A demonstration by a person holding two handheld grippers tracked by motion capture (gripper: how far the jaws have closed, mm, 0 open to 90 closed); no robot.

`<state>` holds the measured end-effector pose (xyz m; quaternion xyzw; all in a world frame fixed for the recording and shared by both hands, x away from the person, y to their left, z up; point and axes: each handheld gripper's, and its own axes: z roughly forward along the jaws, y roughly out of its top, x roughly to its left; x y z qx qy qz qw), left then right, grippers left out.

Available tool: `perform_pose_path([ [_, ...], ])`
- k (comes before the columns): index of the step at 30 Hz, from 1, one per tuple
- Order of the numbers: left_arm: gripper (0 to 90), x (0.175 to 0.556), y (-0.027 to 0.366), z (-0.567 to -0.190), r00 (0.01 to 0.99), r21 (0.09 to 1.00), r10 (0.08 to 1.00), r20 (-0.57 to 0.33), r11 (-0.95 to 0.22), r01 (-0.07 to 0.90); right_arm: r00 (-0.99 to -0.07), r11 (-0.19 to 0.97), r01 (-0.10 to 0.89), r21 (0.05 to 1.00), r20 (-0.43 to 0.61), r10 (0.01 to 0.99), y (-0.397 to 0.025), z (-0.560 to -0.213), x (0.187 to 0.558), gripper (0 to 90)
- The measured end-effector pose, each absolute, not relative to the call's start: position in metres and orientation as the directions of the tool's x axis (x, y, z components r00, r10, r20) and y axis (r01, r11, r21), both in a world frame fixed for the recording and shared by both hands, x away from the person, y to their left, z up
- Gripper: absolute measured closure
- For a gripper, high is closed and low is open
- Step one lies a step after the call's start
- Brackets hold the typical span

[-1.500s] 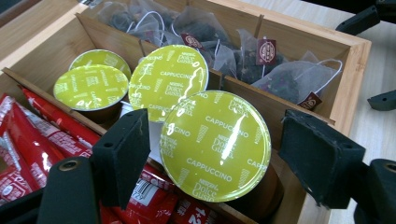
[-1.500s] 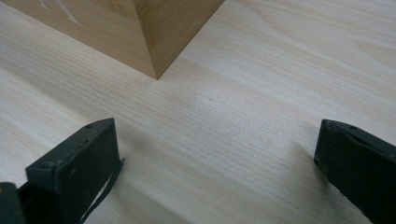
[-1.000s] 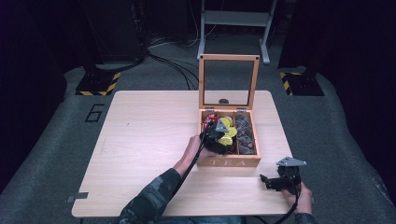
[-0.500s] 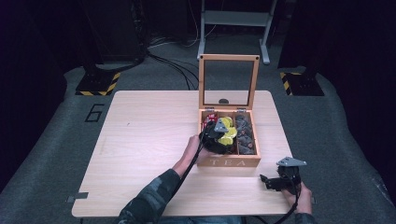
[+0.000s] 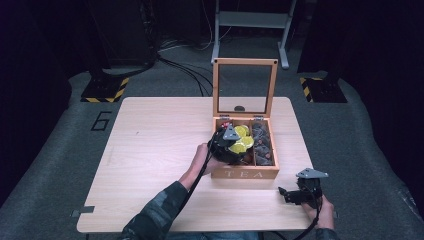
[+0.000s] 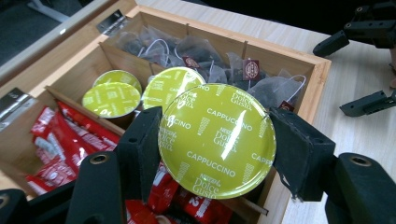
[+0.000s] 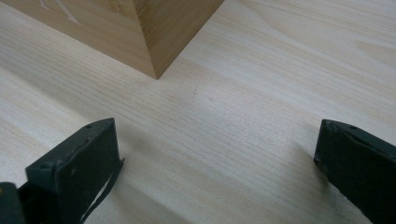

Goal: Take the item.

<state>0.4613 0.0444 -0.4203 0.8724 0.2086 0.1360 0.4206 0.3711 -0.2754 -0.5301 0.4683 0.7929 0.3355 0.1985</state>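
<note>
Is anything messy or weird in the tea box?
Nothing is spilled or broken. The one odd thing: a green cappuccino capsule sits tilted, pinched in the left tool above the red packets, not lying flat with the other capsules. The tea box stands open, and the right tool waits beside it.

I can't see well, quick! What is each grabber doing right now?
Left gripper: closed on a green cappuccino capsule, above the tea box.
Right gripper: open, holding nothing, over the table.

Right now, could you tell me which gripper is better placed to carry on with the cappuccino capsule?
Left. The left gripper already clamps the capsule over the tea box; the right gripper is open and empty on the table.
</note>
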Motion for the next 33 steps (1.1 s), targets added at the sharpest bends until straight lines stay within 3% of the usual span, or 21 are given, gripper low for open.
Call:
perform_pose_path([
  [33, 37.5, 0.458, 0.104, -0.398, 0.805, 0.836, 0.588, 0.081, -0.479, 0.266, -0.482, 0.336, 0.610, 0.718, 0.000, 0.876, -0.275, -0.530, 0.371, 0.0],
])
